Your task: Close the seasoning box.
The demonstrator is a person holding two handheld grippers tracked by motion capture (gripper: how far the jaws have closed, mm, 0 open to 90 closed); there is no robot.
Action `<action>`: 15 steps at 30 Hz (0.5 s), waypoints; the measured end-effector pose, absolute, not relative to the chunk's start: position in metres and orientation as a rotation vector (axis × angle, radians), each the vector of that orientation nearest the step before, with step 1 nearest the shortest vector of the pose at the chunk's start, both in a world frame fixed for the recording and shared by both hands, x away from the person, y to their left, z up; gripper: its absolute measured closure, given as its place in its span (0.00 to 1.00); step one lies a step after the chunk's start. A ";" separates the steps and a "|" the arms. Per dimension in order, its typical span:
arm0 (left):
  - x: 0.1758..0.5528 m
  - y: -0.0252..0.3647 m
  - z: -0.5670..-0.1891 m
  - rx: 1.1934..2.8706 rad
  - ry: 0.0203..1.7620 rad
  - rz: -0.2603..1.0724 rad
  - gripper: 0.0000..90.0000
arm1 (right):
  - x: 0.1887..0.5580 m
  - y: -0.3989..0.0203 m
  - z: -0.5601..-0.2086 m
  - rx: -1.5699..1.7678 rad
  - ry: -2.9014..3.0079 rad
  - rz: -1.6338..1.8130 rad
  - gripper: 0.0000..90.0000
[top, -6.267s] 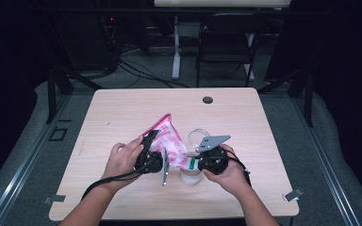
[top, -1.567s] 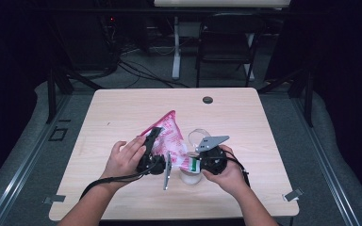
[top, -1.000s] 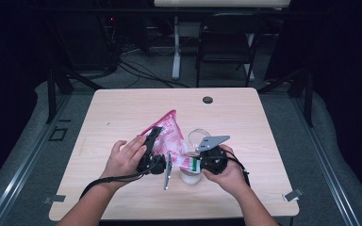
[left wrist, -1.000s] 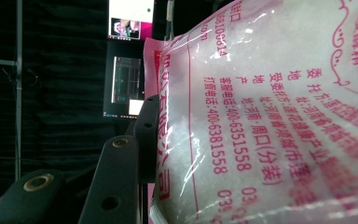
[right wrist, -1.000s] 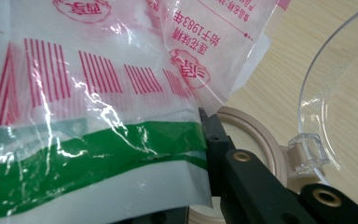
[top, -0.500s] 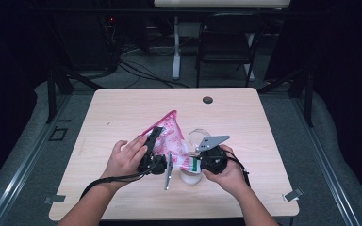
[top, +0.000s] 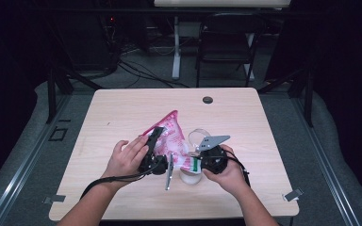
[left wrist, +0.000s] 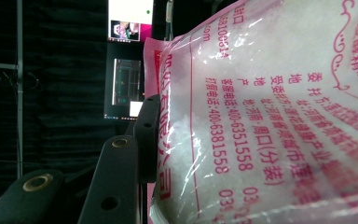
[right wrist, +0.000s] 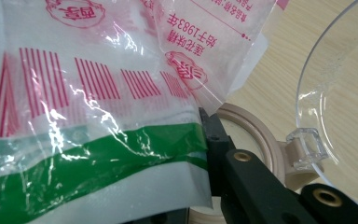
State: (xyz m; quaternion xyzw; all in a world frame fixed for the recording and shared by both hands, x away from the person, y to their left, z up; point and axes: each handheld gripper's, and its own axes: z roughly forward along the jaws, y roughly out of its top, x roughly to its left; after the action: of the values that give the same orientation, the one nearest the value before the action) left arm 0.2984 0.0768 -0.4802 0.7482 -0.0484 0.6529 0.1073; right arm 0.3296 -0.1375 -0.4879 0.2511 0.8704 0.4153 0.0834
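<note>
left gripper (top: 156,141) grips pink bag (top: 169,136) | right gripper (right wrist: 205,154) clamped on bag's green edge | right gripper view: beige jar rim (right wrist: 256,140), clear lid (right wrist: 335,107)

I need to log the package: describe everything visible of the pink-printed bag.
The bag is a clear plastic pouch with pink print and edges and a green band near one end, filled with white grains. It is held above the table, tilted. The left tool clamps its side, and the right tool is shut on its banded end, above a beige-rimmed container with a clear lid.
</note>
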 end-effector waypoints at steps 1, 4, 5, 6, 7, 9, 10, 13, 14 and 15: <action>0.299 0.077 -0.480 2.203 -0.148 1.925 0.68 | 0.330 -0.137 -0.488 0.751 2.597 1.239 1.00; 0.299 0.076 -0.479 2.203 -0.153 1.925 0.68 | 0.330 -0.137 -0.488 0.751 2.598 1.240 1.00; 0.299 0.076 -0.479 2.203 -0.153 1.926 0.68 | 0.330 -0.138 -0.488 0.751 2.598 1.241 1.00; 0.299 0.076 -0.479 2.205 -0.155 1.925 0.68 | 0.330 -0.138 -0.488 0.751 2.598 1.242 1.00; 0.299 0.076 -0.479 2.204 -0.155 1.925 0.68 | 0.330 -0.138 -0.488 0.751 2.598 1.241 1.00; 0.299 0.076 -0.479 2.204 -0.157 1.925 0.68 | 0.330 -0.138 -0.489 0.752 2.598 1.241 1.00; 0.299 0.075 -0.479 2.205 -0.158 1.925 0.68 | 0.330 -0.138 -0.489 0.754 2.597 1.242 1.00; 0.299 0.075 -0.479 2.204 -0.163 1.927 0.68 | 0.330 -0.138 -0.489 0.756 2.597 1.245 1.00; 0.299 0.075 -0.479 2.206 -0.163 1.927 0.68 | 0.330 -0.138 -0.489 0.756 2.597 1.244 1.00; 0.298 0.075 -0.479 2.208 -0.164 1.926 0.68 | 0.331 -0.139 -0.489 0.756 2.598 1.245 1.00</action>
State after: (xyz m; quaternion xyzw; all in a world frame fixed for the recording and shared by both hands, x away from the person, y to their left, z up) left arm 0.2983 0.0747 -0.4789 0.7485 -0.0555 0.6527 0.1033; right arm 0.3305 -0.1385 -0.4888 0.2528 0.8694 0.4166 0.0814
